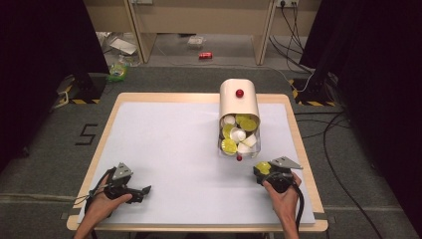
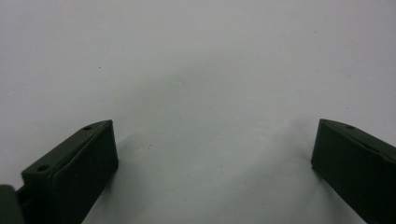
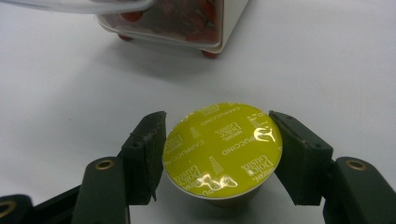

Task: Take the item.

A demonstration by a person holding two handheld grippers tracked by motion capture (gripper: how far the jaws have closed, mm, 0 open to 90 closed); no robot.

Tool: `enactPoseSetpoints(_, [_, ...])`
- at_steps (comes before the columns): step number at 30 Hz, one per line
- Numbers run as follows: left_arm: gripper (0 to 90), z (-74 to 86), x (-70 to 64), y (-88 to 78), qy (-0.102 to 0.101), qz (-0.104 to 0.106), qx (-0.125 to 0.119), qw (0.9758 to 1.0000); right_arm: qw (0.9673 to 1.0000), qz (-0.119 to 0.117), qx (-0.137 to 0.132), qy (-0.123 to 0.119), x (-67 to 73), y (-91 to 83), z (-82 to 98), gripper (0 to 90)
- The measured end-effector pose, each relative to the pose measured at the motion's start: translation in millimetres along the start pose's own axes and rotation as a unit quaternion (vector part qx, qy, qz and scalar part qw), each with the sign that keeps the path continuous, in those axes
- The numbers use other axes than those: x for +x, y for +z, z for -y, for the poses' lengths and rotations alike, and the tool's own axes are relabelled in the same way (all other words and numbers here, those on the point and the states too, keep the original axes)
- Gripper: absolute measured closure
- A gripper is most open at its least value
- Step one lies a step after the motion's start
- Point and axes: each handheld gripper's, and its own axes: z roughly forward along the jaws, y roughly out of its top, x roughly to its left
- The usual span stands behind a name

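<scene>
Yellow-foiled coffee capsule (image 3: 223, 149), light, thin-walled, easily dented, pinched at its rim by the right gripper (image 3: 217, 154) just before the capsule box (image 1: 239, 122); best held gently below the lip; left gripper (image 2: 212, 163) spread, empty, over the table (image 1: 164, 149).

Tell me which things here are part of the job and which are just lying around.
In use: coffee capsule clamped in right gripper; capsule box; left gripper, open, idle.
Lying about: red can, green packet, floor cables.
</scene>
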Motion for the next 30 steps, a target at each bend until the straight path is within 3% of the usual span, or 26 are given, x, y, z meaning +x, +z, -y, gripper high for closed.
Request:
enactPoseSetpoints(9, [0.0, 0.0, 0.0, 0.0, 0.0, 0.0, 0.0, 1.0, 1.0, 0.0, 0.005, -0.001, -0.2, 1.9, 2.0, 38.9])
enactPoseSetpoints(21, [0.0, 0.0, 0.0, 0.0, 0.0, 0.0, 0.0, 1.0, 0.9999, 0.009, -0.003, 0.009, -2.7, -5.5, 2.1, 24.3])
enactPoseSetpoints(30, [0.0, 0.1, 0.0, -0.1, 0.0, 0.0, 0.0, 1.0, 0.9998, -0.008, -0.016, 0.011, -4.1, -17.0, 0.6, 20.6])
